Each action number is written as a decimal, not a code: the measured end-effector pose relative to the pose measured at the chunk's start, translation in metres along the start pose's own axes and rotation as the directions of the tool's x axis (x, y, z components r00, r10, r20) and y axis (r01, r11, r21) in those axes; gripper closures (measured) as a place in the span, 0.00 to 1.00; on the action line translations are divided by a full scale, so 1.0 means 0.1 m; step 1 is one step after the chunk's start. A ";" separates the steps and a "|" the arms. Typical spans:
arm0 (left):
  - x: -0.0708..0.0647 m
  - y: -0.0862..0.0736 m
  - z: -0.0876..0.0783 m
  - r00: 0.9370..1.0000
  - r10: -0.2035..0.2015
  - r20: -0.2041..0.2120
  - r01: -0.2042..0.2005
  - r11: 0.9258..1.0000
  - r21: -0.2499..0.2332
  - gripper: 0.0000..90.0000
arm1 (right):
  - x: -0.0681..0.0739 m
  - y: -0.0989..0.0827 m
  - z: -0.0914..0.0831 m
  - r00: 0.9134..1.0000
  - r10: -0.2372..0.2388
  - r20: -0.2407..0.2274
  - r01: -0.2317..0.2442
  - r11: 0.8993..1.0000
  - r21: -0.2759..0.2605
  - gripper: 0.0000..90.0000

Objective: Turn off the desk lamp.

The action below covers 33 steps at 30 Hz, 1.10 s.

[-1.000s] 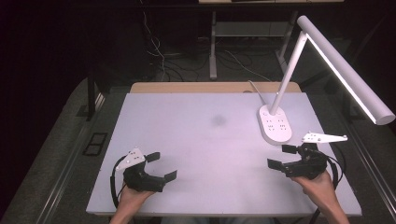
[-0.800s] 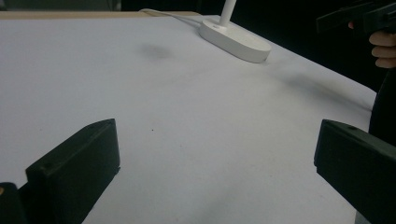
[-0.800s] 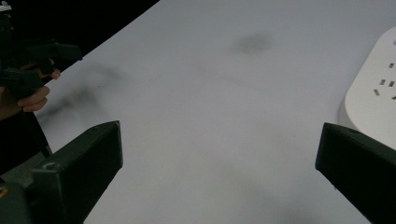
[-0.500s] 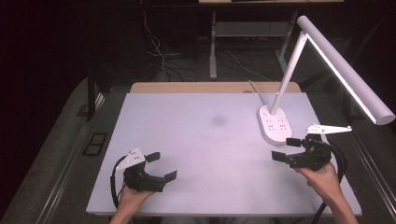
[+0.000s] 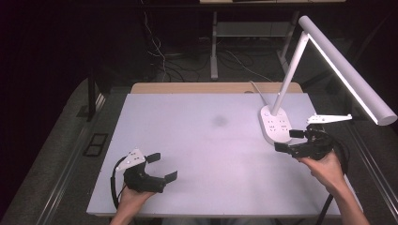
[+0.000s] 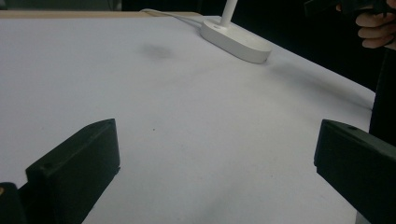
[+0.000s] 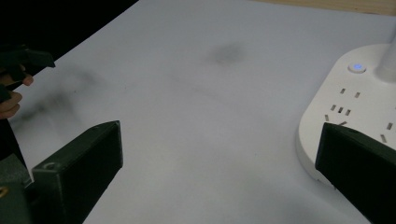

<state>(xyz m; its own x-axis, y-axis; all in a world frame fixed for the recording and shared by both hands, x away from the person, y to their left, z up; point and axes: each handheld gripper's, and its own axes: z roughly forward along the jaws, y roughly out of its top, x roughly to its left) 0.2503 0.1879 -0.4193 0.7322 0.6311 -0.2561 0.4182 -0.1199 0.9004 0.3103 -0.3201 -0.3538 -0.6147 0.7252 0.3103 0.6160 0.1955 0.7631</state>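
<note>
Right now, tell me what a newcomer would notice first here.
The white desk lamp stands out: its base sits at the table's far right, its long head slanting out past the right edge. Next come the two black grippers, both open and empty: the left gripper near the front left, the right gripper just in front of the base. A faint dark smudge marks mid-table.

White table (image 5: 197, 140), lit desk lamp (image 5: 328, 61), dark room.

Both grippers (image 5: 162, 167) (image 5: 289, 140), jaws wide apart
</note>
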 end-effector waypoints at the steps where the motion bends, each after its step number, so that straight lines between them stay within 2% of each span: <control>1: 0.00 0.00 0.00 1.000 0.000 -0.001 0.000 1.000 0.000 0.00 | 0.00 0.00 0.00 1.000 0.000 0.000 0.000 1.000 0.000 0.01; 5: 0.01 0.00 0.01 1.000 0.002 0.003 -0.002 1.000 0.004 0.00 | -0.05 0.04 0.03 1.000 0.002 -0.001 -0.002 1.000 0.012 0.01; 14: 0.00 0.00 0.03 1.000 0.005 0.005 -0.005 1.000 0.011 0.00 | -0.17 0.10 0.09 0.999 -0.009 0.031 0.007 0.999 0.038 0.01; 33: 0.01 -0.01 0.04 1.000 0.004 0.003 -0.004 1.000 0.019 0.00 | -0.49 0.38 0.06 0.998 0.000 0.056 -0.003 0.999 0.054 0.01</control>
<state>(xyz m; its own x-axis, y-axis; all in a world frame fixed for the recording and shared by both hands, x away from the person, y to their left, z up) 0.2531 0.1854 -0.4220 0.7354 0.6283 -0.2538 0.4259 -0.1371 0.8943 0.3664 -0.3443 -0.3436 -0.5863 0.7607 0.2783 0.6433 0.2285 0.7307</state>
